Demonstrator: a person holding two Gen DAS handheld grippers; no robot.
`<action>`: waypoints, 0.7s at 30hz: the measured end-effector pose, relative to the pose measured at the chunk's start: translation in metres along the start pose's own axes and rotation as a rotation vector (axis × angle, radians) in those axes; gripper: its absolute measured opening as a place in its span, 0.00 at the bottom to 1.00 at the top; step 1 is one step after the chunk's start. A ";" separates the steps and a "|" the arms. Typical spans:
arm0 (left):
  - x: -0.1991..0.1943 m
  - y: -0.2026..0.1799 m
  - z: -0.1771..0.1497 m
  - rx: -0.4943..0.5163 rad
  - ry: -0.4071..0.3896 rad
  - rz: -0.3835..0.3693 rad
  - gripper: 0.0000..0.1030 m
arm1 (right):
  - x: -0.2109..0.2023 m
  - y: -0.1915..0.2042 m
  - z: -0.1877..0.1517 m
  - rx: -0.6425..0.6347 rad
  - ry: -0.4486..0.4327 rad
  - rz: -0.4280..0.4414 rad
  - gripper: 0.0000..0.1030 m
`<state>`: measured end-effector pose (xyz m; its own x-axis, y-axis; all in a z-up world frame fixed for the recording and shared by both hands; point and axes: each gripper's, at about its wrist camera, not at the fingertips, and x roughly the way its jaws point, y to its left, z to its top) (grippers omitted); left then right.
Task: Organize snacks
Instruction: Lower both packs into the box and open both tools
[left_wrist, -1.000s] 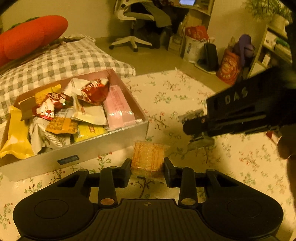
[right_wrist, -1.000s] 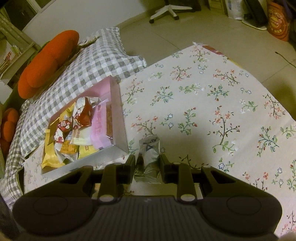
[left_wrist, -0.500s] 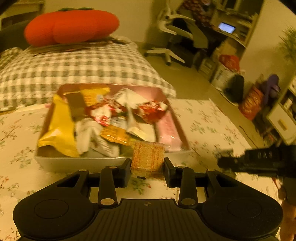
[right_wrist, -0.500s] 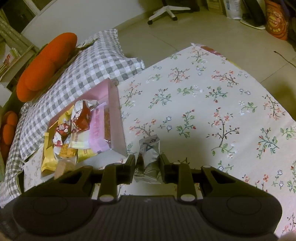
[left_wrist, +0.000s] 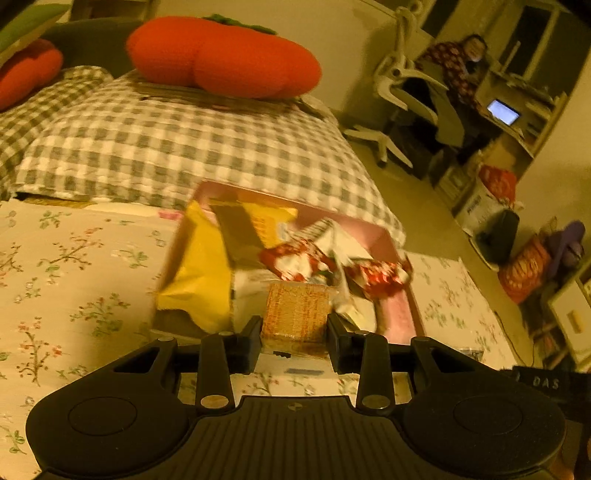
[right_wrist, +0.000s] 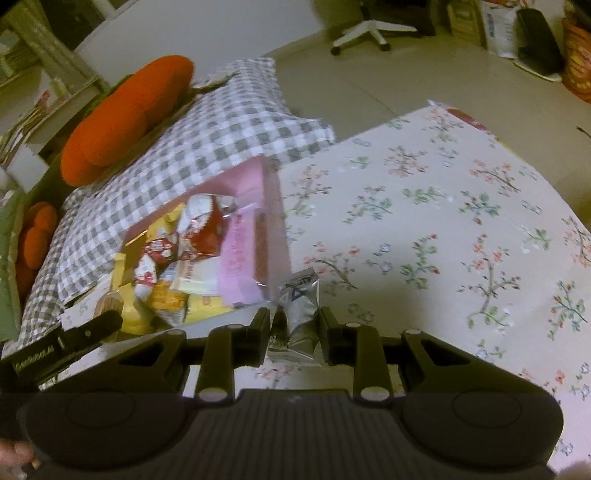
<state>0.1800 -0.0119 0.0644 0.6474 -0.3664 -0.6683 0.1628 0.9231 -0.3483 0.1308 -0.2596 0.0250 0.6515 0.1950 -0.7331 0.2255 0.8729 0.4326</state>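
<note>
My left gripper (left_wrist: 294, 332) is shut on an orange cracker packet (left_wrist: 297, 314) and holds it over the near edge of the pink snack box (left_wrist: 384, 236). The box holds several packets, among them a yellow bag (left_wrist: 201, 273) and red wrappers (left_wrist: 376, 275). My right gripper (right_wrist: 292, 332) is shut on a silver foil packet (right_wrist: 297, 310) just right of the box's near corner (right_wrist: 275, 206), above the floral cloth. The left gripper also shows at the left of the right wrist view (right_wrist: 99, 317).
The floral cloth (right_wrist: 443, 229) spreads to the right. A checked grey cushion (left_wrist: 184, 147) and an orange plush pillow (left_wrist: 221, 55) lie behind the box. An office chair (left_wrist: 402, 92), a seated person and bags stand on the floor beyond.
My left gripper has swung left and forward with the cracker packet, from beside the box to over its near edge. My right gripper has moved the silver packet closer to the box's corner.
</note>
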 end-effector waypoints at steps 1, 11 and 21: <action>0.000 0.003 0.001 -0.007 -0.002 0.005 0.32 | 0.001 0.002 0.000 -0.009 -0.002 0.007 0.24; 0.009 0.015 -0.001 -0.029 0.000 0.002 0.32 | 0.009 0.025 -0.001 -0.078 -0.016 0.062 0.24; 0.021 0.013 -0.001 0.001 0.003 0.015 0.32 | 0.027 0.044 0.005 -0.088 -0.034 0.133 0.24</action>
<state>0.1947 -0.0075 0.0450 0.6475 -0.3531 -0.6753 0.1542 0.9285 -0.3377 0.1616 -0.2183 0.0267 0.6961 0.2971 -0.6536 0.0722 0.8768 0.4755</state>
